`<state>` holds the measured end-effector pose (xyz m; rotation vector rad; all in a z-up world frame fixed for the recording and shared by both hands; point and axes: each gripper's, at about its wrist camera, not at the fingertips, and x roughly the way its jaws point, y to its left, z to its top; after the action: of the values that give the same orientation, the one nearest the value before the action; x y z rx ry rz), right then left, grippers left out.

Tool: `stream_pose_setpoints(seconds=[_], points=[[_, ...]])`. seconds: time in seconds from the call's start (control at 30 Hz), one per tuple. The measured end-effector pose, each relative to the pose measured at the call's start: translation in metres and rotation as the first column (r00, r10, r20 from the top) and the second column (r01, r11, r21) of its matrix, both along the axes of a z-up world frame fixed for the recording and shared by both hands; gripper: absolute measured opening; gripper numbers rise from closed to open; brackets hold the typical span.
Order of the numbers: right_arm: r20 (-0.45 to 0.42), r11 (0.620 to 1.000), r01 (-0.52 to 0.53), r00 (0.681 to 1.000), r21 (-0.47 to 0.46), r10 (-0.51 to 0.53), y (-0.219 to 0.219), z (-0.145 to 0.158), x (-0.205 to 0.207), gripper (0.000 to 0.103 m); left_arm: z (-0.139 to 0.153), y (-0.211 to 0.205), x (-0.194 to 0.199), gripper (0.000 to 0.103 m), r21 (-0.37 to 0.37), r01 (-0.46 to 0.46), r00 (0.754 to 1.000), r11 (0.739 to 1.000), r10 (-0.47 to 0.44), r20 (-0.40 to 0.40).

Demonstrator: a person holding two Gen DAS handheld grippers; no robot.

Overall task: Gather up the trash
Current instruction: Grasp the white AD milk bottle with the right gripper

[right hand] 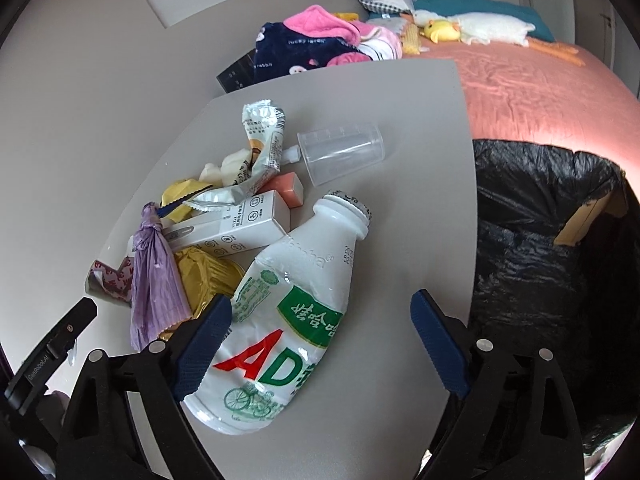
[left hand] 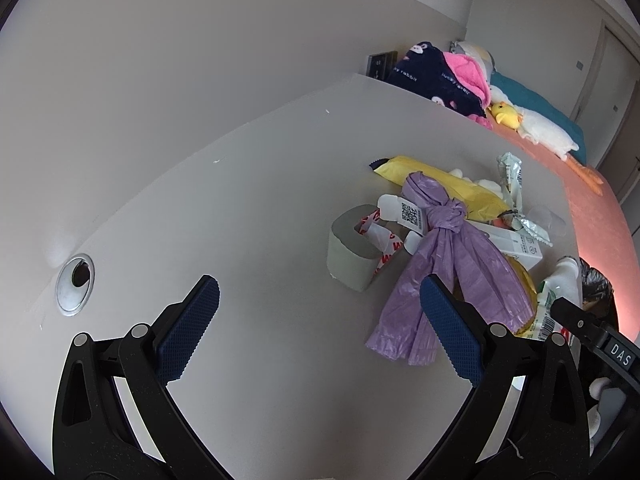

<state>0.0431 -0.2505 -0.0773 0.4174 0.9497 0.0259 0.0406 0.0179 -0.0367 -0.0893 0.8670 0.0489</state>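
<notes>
Clearing barely begun — I straddle the white bottle (right hand: 292,320) with my right gripper (right hand: 320,344), jaws apart; left gripper (left hand: 320,328) gapes empty, litter heaped beside the black-lined bin (right hand: 540,240).

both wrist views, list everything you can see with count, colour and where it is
milk drink bottle: 1, white with green and red label, lying on the desk between the right claw's fingers
purple plastic bag: 1, knotted, on the trash pile
clear measuring cup: 1, on its side, far part of the desk
white carton box: 1, in the pile
silver wrapper: 1, crumpled, behind the box
yellow wrapper: 1, under the bag
grey tape roll: 1, left of the pile
black-lined bin: 1, right of the desk
desk: 1, pale grey
bed: 1, pink cover, plush toys
left claw: open, empty
right claw: open
</notes>
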Motion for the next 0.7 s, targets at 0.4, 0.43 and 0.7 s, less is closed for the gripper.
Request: stream_pose_setpoints(seconds=[0.4,0.43,0.7], points=[[0.025,0.992,-0.047,0.998,-0.113,0.050,0.026,-0.001,0.010,0.050,-0.017,0.008,0.028,0.097,-0.011,0.010,1.000,1.000,-0.010,-0.005],[0.031,0.993,-0.053,0.998,-0.103,0.056,0.025,-0.001,0.010,0.049,-0.018,0.009,0.030,0.097,-0.019,0.009,1.000,1.000,-0.009,-0.003],[0.048,0.994,-0.095,0.994,-0.057,0.098,0.024,0.001,0.002,0.037,-0.029,0.014,0.044,0.055,-0.059,0.000,1.000,0.998,0.000,-0.004]])
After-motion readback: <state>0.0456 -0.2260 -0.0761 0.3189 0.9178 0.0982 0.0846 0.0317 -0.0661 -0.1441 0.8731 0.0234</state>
